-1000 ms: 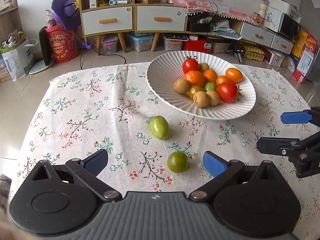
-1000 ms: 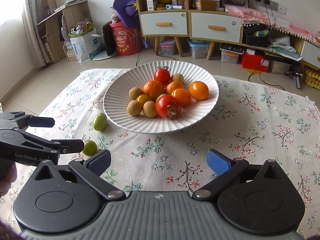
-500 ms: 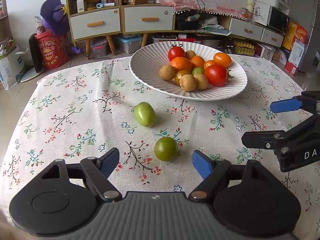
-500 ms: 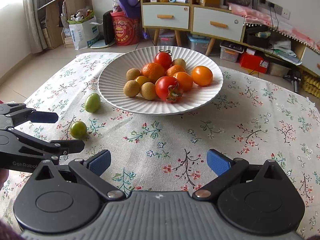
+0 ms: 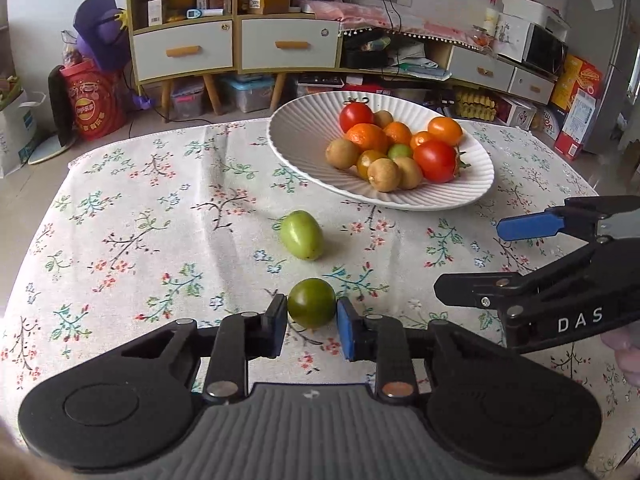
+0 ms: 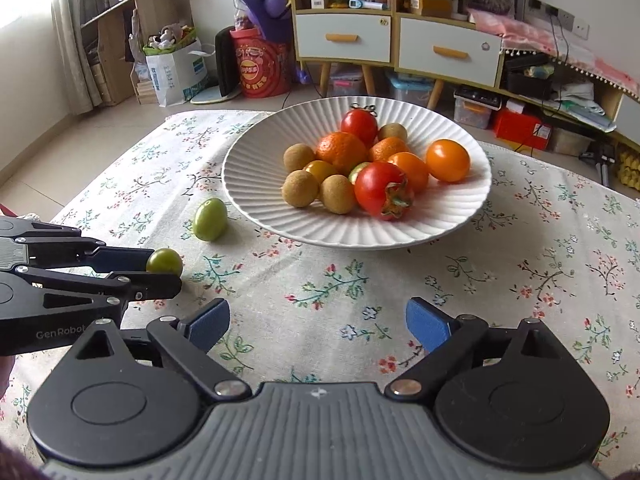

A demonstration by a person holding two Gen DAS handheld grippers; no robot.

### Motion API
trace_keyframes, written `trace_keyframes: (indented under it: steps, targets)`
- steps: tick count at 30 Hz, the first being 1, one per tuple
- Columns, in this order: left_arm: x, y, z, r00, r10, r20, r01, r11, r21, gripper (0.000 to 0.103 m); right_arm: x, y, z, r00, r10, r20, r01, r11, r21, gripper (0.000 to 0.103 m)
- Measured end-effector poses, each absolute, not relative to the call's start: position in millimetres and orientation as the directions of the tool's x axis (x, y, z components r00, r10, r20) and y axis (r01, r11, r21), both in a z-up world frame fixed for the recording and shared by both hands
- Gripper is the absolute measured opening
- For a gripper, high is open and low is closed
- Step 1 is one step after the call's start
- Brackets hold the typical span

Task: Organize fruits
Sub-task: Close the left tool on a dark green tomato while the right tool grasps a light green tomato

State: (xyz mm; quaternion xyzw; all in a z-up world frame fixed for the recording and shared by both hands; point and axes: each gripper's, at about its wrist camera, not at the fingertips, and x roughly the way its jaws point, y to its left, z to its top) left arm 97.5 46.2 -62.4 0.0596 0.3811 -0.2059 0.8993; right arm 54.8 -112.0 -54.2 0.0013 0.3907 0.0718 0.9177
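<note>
Fruits are the business: a round dark-green tomato (image 5: pixel 311 303) sits on the floral-cloth tabletop at six o'clock in the left wrist view, clenched between the left gripper (image 5: pixel 312 322) fingers (image 5: pixel 275 320), whose pads press its two flanks at the widest girth. It looks small, light and smooth-skinned, likely firm since unripe, yet slippery and easily bruised, so a gentle squeeze across the middle seems wisest. At twelve o'clock from it, well apart, lies an oval pale-green tomato (image 5: pixel 301 235), loose on the cloth and likely to roll; gripping across its short axis should hold best. Toward one o'clock stands the white ribbed ceramic plate (image 5: pixel 296 136), heaped with red tomatoes, oranges and brown longans. At three o'clock hovers the right gripper (image 6: pixel 318 326), its fingers closing slightly but wide apart, with nothing between them.
</note>
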Motion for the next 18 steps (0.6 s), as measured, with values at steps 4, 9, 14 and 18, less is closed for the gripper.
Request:
trace_keyframes:
  steps: [4,9,14,18]
  targets:
    - [100,67,-62,0.631,-0.291,-0.719,0.381,0.924,-0.04,0.016,61,-95,-57,0.671,0.149,-0.726,-0.148,0.987,0.065,0.088]
    - [99,90,-61,0.638,-0.26,-0.724,0.36,0.933,-0.018,0.016,68,-80,-57,0.669,0.157,-0.726,-0.151,0.986,0.074,0.084]
    - [98,101,-59,0.642,-0.246,-0.726,0.361,0.933,0.003,0.016,81,-69,-58,0.676,0.149,-0.722,-0.122,0.988,0.09,0.074]
    - [98,106,-58,0.639,-0.248,-0.728,0.358,0.934,-0.004,0.016,91,-62,-61,0.679,0.152,-0.718,-0.103,0.988,0.112,0.061]
